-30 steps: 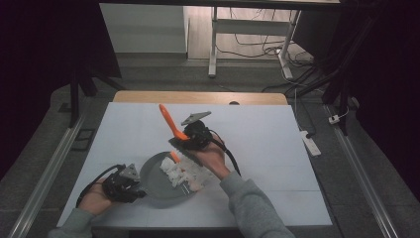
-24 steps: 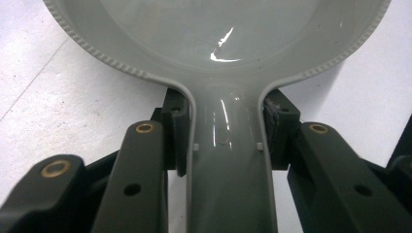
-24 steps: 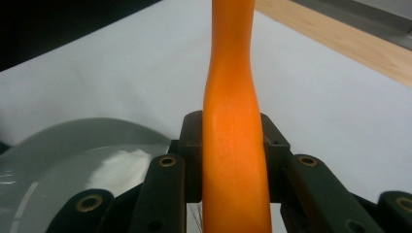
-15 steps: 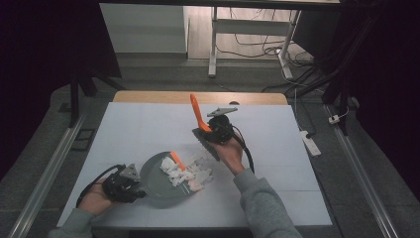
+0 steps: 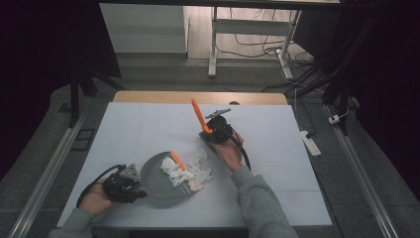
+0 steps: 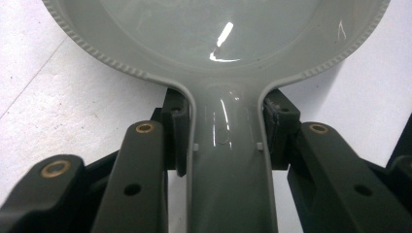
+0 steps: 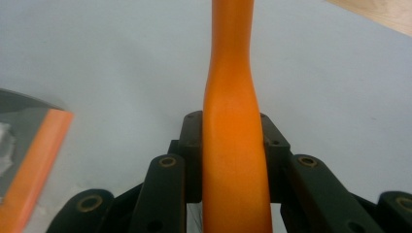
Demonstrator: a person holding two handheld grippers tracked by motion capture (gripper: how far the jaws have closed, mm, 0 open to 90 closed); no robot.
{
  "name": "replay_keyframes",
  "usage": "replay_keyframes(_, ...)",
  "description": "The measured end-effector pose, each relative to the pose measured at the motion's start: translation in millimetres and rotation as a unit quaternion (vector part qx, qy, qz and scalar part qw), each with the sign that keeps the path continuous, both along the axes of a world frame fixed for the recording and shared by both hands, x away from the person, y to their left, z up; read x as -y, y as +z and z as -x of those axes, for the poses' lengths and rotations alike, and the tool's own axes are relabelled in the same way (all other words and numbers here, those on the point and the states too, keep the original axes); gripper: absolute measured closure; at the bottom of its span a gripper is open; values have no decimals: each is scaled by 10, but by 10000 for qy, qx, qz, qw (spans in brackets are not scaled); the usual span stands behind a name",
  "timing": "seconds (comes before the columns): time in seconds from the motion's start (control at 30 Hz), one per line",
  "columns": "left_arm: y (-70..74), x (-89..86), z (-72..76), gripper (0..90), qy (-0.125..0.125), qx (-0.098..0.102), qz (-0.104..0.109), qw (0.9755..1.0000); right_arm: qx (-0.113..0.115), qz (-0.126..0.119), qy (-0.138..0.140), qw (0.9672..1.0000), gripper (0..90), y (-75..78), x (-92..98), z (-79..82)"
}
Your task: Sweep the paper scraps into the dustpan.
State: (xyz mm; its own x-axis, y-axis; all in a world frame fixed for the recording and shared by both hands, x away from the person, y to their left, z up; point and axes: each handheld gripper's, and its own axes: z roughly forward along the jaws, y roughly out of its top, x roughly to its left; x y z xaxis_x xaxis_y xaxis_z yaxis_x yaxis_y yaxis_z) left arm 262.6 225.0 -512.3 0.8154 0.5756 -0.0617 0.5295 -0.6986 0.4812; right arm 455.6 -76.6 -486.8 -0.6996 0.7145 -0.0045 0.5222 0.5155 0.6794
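Observation:
A grey dustpan [image 5: 154, 182] lies flat at the table's front left, and my left gripper [image 5: 132, 187] is shut on its handle [image 6: 226, 165]. The pan's round bowl [image 6: 218, 39] stretches ahead of the jaws. White paper scraps [image 5: 193, 171] are heaped on the pan's right side and spill onto the table. A short orange strip [image 5: 177, 161] lies among them, also seen at the pan's edge [image 7: 36, 165]. My right gripper [image 5: 212, 131] hovers right of the pan, shut on a long orange handle [image 7: 232, 97] that points up and away [image 5: 198, 115].
The white table top [image 5: 277, 148] has bare room at the right and back. A wooden strip [image 5: 198, 97] runs along its far edge. Beyond it are a desk frame [image 5: 214, 44] and cables on the floor, with a power strip [image 5: 309, 143] to the right.
My right gripper has carried the orange handle rightward, away from the dustpan, and slightly lower. The left gripper and the dustpan have stayed put.

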Motion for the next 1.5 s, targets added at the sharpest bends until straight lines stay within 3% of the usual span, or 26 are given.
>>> replay_keyframes(0.2,2,5,6,620,-9,11,-10,10000,-54,102,294,9995,702,-18,-171,103)
replay_keyframes(0.6,3,34,-3,620,0,9,-16,10000,-283,-153,653,9973,702,-27,-367,298)
replay_keyframes(0.73,2,62,-8,620,-17,2,-10,10000,-462,-461,822,9945,702,-28,-449,397)
replay_keyframes(0.97,-3,73,-7,620,-10,6,11,10000,-568,-649,1219,9888,701,-32,-658,557)
replay_keyframes(1.03,-4,78,-7,620,-9,15,-8,10000,-513,-889,1431,9844,701,41,-705,630)
replay_keyframes(1.13,-7,87,-4,620,-12,19,4,10000,-244,-1088,1439,9833,701,191,-660,661)
replay_keyframes(1.3,-14,113,0,620,-6,30,17,10000,111,-1162,1111,9869,701,398,-422,623)
replay_keyframes(1.5,-20,134,5,620,25,28,39,10000,218,-917,647,9934,701,423,-88,586)
